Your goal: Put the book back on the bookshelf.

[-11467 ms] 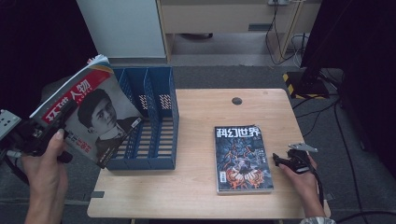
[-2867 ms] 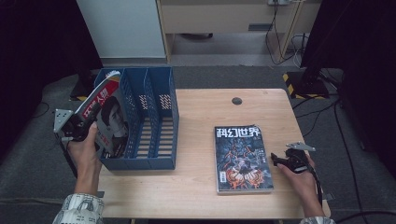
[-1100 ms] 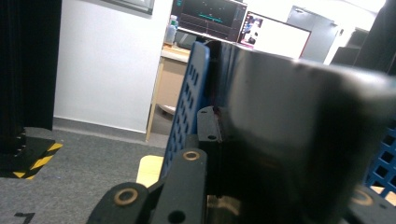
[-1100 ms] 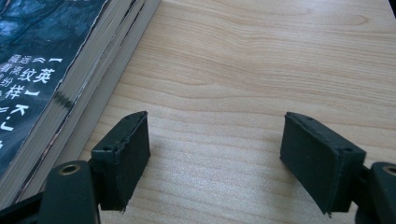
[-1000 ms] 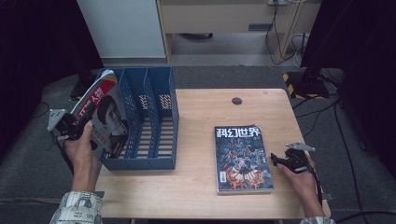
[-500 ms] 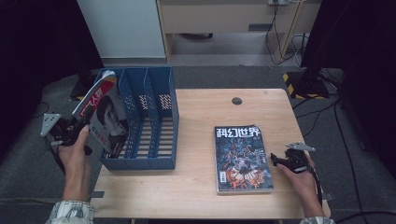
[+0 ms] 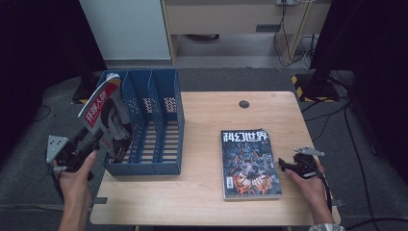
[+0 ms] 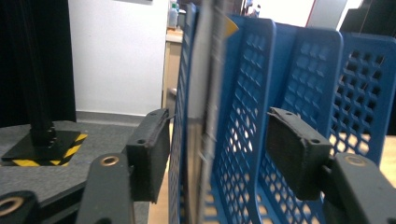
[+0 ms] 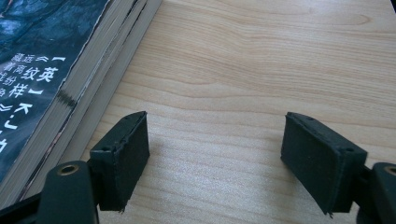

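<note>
My left tool [image 7: 91, 140] sits just off the left end of the blue file rack [image 7: 166, 144], at the edge of the surface [image 7: 202, 192]. Its jaws have just been opening, and in the left gripper view the pads [image 8: 149, 154] stand apart from the magazine [image 8: 205, 93] and the rack's wall that rise between them, so I grip nothing. The magazine [image 7: 107, 120] stands on edge in the rack's leftmost slot, leaning out to the left over the rack's wall, its red-and-white cover with a face turned toward me. My left hand [image 7: 77, 178] is below the tool, beside the rack's near left corner. Well to the right of the rack, a second magazine [image 7: 249, 163] with a dark cover lies flat on the surface. My right tool [image 7: 284, 167] rests just to the right of it, far from the rack, its jaws spread wide over bare wood with nothing between them; the magazine's thick edge [image 9: 84, 88] lies just beside one jaw.
</note>
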{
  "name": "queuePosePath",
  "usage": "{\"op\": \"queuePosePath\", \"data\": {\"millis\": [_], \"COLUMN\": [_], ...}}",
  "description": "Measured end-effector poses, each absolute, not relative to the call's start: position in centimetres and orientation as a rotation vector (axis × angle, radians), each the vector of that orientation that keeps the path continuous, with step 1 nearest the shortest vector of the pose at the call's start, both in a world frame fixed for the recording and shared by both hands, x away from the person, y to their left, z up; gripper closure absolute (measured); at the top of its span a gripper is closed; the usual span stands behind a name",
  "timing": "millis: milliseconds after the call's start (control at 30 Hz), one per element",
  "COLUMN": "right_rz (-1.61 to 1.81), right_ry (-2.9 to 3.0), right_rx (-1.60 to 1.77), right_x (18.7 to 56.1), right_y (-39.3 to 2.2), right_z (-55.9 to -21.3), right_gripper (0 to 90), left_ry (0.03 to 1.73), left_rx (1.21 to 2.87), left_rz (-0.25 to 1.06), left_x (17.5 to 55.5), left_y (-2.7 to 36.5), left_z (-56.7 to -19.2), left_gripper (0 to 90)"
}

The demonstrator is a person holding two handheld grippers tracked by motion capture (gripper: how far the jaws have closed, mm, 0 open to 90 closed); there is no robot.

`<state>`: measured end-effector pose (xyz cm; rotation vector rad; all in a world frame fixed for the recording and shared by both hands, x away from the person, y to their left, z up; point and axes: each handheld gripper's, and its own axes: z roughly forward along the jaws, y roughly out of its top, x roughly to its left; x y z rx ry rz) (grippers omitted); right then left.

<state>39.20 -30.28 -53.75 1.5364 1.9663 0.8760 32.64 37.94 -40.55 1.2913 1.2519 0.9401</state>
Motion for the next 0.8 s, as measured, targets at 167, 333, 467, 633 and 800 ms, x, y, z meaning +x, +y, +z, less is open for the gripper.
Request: {"op": "queuePosePath", "data": {"millis": [167,333,467,633,800], "right_rz": [0.877,0.876,0.876,0.876,0.875], "right_ry": [1.964,1.963,1.962,1.961,1.963], "right_rx": [1.536,1.536,1.536,1.537,1.537], "right_x": [39.2,39.2,39.2,39.2,39.2], "right_y": [-30.3,-30.3,-30.2,-30.2,-30.2], "right_z": [-53.8,-53.8,-53.8,-53.8,-53.8], "right_gripper": [23.5,23.5,23.5,23.5,22.7], "left_ry": [1.239,1.218,1.2,1.185,1.161], "left_rx": [1.298,1.319,1.351,1.385,1.417], "left_rz": [0.919,0.903,0.86,0.813,0.778], "left_x": [31.5,30.9,31.0,31.8,32.7], "left_y": [37.0,35.8,34.4,32.5,30.3], "left_z": [-40.8,-41.0,-41.3,-41.9,-42.1], "left_gripper": [37.5,35.6,34.7,31.5,29.5]}}
